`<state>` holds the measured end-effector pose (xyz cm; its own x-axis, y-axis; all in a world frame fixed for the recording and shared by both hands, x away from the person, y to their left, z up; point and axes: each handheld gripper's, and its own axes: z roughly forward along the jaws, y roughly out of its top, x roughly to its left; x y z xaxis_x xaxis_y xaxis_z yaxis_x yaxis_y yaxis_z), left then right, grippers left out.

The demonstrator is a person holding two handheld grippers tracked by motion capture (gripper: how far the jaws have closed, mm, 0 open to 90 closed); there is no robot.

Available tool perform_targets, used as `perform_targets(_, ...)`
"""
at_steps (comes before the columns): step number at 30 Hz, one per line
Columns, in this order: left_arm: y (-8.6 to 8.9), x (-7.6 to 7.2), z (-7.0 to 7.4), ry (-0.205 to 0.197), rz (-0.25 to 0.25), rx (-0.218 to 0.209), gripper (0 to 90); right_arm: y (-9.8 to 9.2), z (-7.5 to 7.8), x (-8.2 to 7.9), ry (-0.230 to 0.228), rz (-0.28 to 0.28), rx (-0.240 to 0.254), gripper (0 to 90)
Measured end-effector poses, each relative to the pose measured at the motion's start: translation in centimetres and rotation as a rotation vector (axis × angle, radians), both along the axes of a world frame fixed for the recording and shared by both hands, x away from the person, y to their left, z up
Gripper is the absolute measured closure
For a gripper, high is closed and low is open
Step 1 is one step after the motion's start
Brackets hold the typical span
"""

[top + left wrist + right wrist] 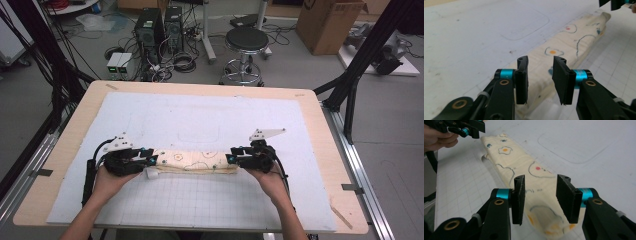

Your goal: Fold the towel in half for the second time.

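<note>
A pale wooden table (75, 145) carries a white gridded mat (200, 200) covering nearly all of it (bare wood rims every side). Near the front edge, a folded cream cloth (195, 161) lies flat, stretched left to right.

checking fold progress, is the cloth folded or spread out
Folded: the cloth lies as a narrow, layered strip on the mat.
</note>
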<state>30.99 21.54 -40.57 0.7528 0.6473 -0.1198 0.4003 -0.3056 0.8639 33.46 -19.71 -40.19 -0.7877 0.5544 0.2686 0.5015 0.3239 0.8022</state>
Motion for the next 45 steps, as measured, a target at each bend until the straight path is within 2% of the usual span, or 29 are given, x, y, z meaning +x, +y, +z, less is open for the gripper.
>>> perform_targets(3,-1.4,0.5,0.2,0.0,-0.017,0.012,73.9,1.3,0.4,0.2,-0.013,0.025,-0.008,71.4)
perform_targets(5,-2.3,0.9,0.2,0.005,-0.029,0.02,79.6,2.2,0.5,0.3,-0.004,0.039,-0.012,77.2)
perform_targets(10,-4.4,1.5,-0.1,0.017,-0.065,0.048,85.8,4.5,0.4,0.8,0.001,0.085,-0.029,85.6)
perform_targets(14,-5.5,1.7,-0.7,0.036,-0.079,0.077,86.7,6.2,-0.2,1.1,0.024,0.106,-0.044,87.5)
perform_targets(17,-6.1,1.8,-1.1,0.048,-0.084,0.081,87.1,7.3,-0.7,1.2,0.042,0.114,-0.054,88.5)
perform_targets(24,-6.8,1.8,-1.8,0.058,-0.081,0.133,87.6,9.2,-2.0,1.3,0.07,0.124,-0.119,88.5)
perform_targets(31,-6.9,1.9,-2.7,0.085,-0.079,0.204,87.6,9.6,-2.7,1.3,0.075,0.129,-0.175,88.5)
perform_targets(37,-6.4,1.9,-2.6,0.087,-0.075,0.24,87.5,9.4,-3.2,1.2,0.081,0.125,-0.211,88.3)
perform_targets(42,-5.8,1.8,-2.7,0.083,-0.052,0.234,87.2,8.8,-3.1,1.1,0.073,0.123,-0.217,88.3)
perform_targets(45,-5.1,1.7,-2.9,0.09,-0.042,0.211,87.2,8.4,-3.1,1.0,0.061,0.122,-0.225,88.2)
